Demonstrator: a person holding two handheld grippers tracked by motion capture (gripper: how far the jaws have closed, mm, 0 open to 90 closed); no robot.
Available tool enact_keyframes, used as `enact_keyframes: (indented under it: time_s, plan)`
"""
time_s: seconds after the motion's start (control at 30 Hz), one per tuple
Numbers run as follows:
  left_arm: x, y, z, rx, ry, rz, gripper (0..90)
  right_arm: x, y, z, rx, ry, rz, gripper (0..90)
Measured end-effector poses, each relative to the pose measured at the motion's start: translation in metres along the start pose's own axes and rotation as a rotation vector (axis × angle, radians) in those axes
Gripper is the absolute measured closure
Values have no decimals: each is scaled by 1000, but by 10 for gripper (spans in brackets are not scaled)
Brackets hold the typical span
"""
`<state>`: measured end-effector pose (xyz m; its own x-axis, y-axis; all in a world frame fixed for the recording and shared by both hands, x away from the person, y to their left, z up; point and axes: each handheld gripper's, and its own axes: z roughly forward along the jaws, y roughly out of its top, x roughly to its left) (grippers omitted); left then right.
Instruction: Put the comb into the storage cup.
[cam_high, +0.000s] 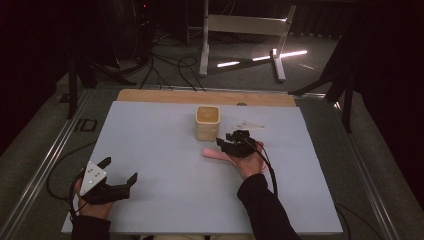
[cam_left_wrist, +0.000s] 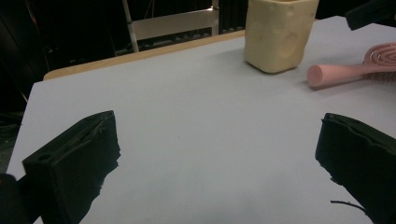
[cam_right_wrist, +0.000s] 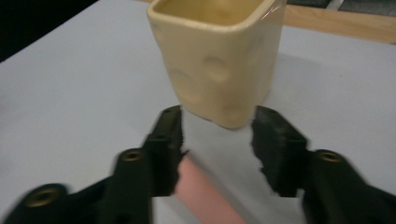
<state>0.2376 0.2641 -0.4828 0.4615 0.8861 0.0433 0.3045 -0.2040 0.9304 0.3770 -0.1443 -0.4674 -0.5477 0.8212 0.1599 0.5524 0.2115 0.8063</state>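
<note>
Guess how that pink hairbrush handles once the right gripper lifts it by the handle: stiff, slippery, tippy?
Likely rigid: the pink hairbrush looks like moulded plastic with a straight handle. Probably slippery, since the handle is smooth and round, so it could twist between the right gripper jaws, which straddle it. Possibly head-heavy: the bristle head is wider than the handle, so it may droop on lifting.

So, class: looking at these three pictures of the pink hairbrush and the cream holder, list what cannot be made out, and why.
- Pink plastic hairbrush: the head is cut off by the right edge in the left gripper view, and hidden under the right tool in the high view.
- Whether the right tool's pads press on the handle: right gripper view, blurred.
- Inside of the cream dimpled square holder: top edge crops it.
- Pale flat item: high view, too small to identify.
</note>
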Motion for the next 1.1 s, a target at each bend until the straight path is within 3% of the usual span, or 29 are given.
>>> enact_keyframes:
  time_s: [0.03, 0.17, 0.2, 0.23, 0.7, 1.1]
  plan:
    - [0, 0, 0, 0, 0, 0, 2, 1, -1, 2, 14, 2, -13, 677]
    - [0, 0, 0, -1, 0, -1, 2, 4, -2, 8, 28, -15, -44, 831]
    - [0, 0, 0, -1, 0, -1, 2, 4, -2, 8, 28, -15, -44, 831]
    - [0, 0, 0, 0, -1, 0, 2, 5, -3, 11, 39, -19, -58, 899]
    - [0, 0, 0, -1, -3, -1, 3, 8, -13, 31, 174, -83, -96, 900]
    - [-1, 0, 0, 3, -5, 3, 2, 14, -24, 32, 261, -77, -122, 900]
